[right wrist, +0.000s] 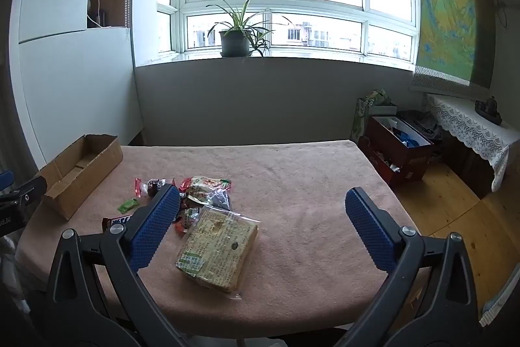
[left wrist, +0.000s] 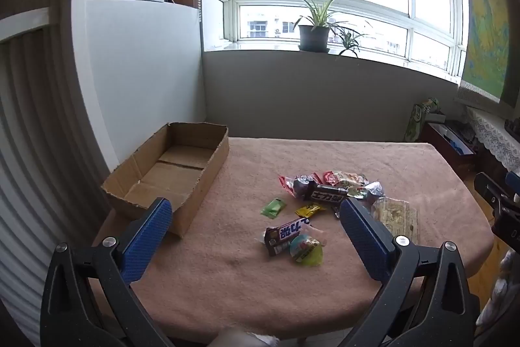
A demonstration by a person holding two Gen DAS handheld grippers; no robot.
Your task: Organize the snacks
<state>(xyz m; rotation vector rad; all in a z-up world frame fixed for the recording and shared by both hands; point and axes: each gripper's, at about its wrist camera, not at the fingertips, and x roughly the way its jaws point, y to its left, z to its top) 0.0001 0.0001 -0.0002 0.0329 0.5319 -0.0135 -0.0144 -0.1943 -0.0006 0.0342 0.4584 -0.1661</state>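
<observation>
A pile of snacks (left wrist: pixel 328 189) lies on the pink-covered table (left wrist: pixel 247 282): a dark chocolate bar (left wrist: pixel 286 234), a round green jelly cup (left wrist: pixel 306 250), a green sachet (left wrist: pixel 273 207), a yellow candy (left wrist: pixel 309 210) and a clear-wrapped cracker pack (right wrist: pixel 218 249). An empty cardboard box (left wrist: pixel 169 174) stands at the table's left; it also shows in the right wrist view (right wrist: pixel 81 171). My left gripper (left wrist: pixel 256 217) is open and empty above the table, in front of the snacks. My right gripper (right wrist: pixel 263 210) is open and empty above the cracker pack.
A window sill with a potted plant (left wrist: pixel 313 34) lies behind the table. A red-brown crate (right wrist: pixel 399 148) and a lace-covered side table (right wrist: pixel 471 126) stand on the wooden floor at the right. The wall is close on the left.
</observation>
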